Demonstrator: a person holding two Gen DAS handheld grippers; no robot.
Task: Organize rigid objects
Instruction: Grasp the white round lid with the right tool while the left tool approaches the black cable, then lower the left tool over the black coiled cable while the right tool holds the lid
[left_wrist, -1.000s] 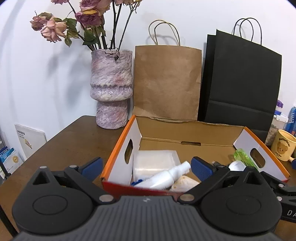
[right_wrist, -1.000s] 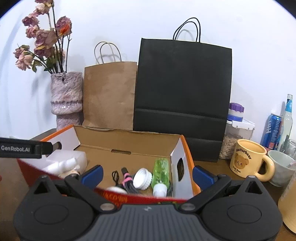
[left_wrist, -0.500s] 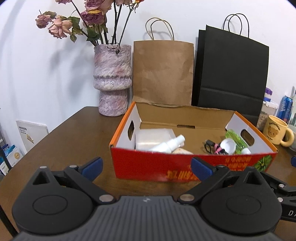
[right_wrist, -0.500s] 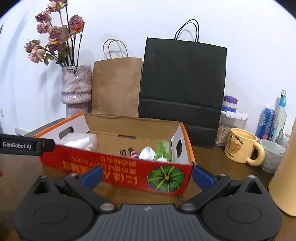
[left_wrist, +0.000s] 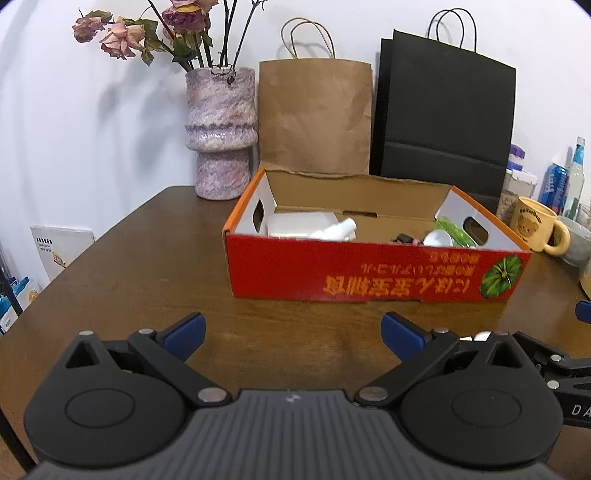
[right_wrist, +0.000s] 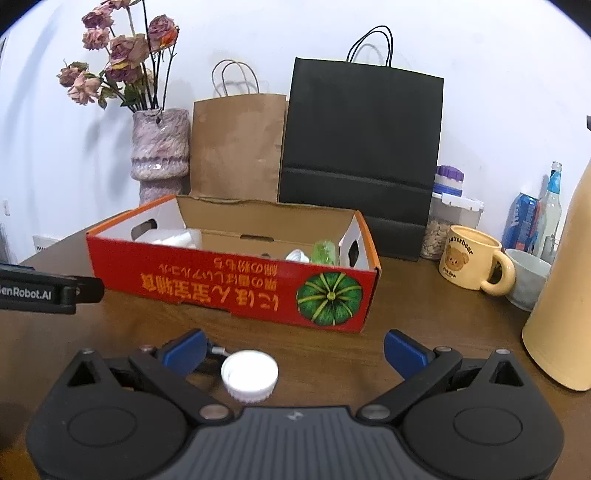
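Observation:
A red cardboard box (left_wrist: 373, 271) stands on the brown table, also in the right wrist view (right_wrist: 236, 284). Inside it lie a white container (left_wrist: 299, 225), a white spray bottle (left_wrist: 338, 230), a white cap (left_wrist: 437, 238), a green bottle (right_wrist: 325, 253) and a dark corded item. A white lid (right_wrist: 249, 374) lies on the table in front of the box, between my right gripper's fingers near the left one. My left gripper (left_wrist: 291, 332) is open and empty, back from the box. My right gripper (right_wrist: 293, 349) is open.
A pink vase (left_wrist: 220, 133) with dried roses, a brown paper bag (left_wrist: 314, 118) and a black paper bag (left_wrist: 443, 122) stand behind the box. A yellow bear mug (right_wrist: 471, 262), grey bowl (right_wrist: 526, 277), jar, can, bottle and a tall beige jug (right_wrist: 565, 306) crowd the right.
Both grippers have pulled back from over the box toward the table's near side. The white lid has come into the right wrist view between the fingers.

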